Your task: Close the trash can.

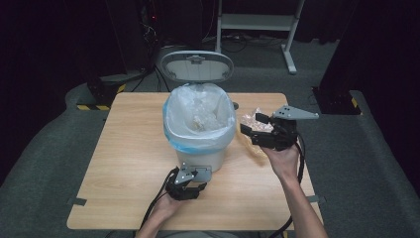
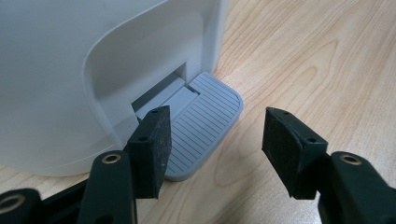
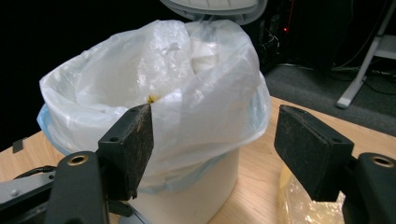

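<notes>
The left gripper presses one pad on the pedal with jaws apart, gripping nothing — this props the lid up. The lined pedal bin stands mid-table. The right gripper hovers beside it — wide open, empty — above a crinkled wrapper.

pedal bins: 1 | bin liners: 1 | foot pedals: 1 | crumpled plastic wrappers: 1 | tables: 1 | handheld grippers: 2
</notes>
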The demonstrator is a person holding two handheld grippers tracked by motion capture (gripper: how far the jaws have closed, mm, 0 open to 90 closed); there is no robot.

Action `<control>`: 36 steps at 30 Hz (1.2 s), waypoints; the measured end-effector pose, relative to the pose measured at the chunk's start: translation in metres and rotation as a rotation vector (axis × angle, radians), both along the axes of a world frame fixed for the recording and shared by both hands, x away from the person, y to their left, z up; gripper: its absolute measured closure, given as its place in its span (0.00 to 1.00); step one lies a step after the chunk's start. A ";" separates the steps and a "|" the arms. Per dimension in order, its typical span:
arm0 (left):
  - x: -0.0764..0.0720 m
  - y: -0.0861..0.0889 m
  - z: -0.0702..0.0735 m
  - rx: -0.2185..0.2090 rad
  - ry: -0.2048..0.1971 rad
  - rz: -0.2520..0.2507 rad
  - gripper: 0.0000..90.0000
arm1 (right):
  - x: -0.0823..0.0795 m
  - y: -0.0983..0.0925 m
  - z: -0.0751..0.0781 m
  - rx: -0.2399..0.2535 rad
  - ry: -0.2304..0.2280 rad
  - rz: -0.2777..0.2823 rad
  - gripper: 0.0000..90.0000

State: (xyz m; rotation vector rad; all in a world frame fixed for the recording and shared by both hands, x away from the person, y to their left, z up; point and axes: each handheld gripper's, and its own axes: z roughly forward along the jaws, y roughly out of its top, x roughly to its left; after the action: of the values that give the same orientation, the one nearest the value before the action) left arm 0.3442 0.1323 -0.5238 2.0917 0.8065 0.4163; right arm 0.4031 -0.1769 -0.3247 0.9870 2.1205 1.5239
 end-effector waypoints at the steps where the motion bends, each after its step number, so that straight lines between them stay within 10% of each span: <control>1: 0.000 0.000 0.000 0.000 0.000 0.000 0.47 | 0.000 -0.001 -0.001 0.003 0.002 -0.003 0.31; 36: 0.000 0.000 0.000 0.000 0.000 -0.001 0.47 | 0.012 -0.031 -0.065 -0.068 0.082 -0.129 0.31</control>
State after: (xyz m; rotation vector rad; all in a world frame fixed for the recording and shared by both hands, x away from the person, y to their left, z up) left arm 0.3442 0.1323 -0.5238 2.0921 0.8055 0.4161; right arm 0.4148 -0.2081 -0.3901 1.1562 2.1039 1.3626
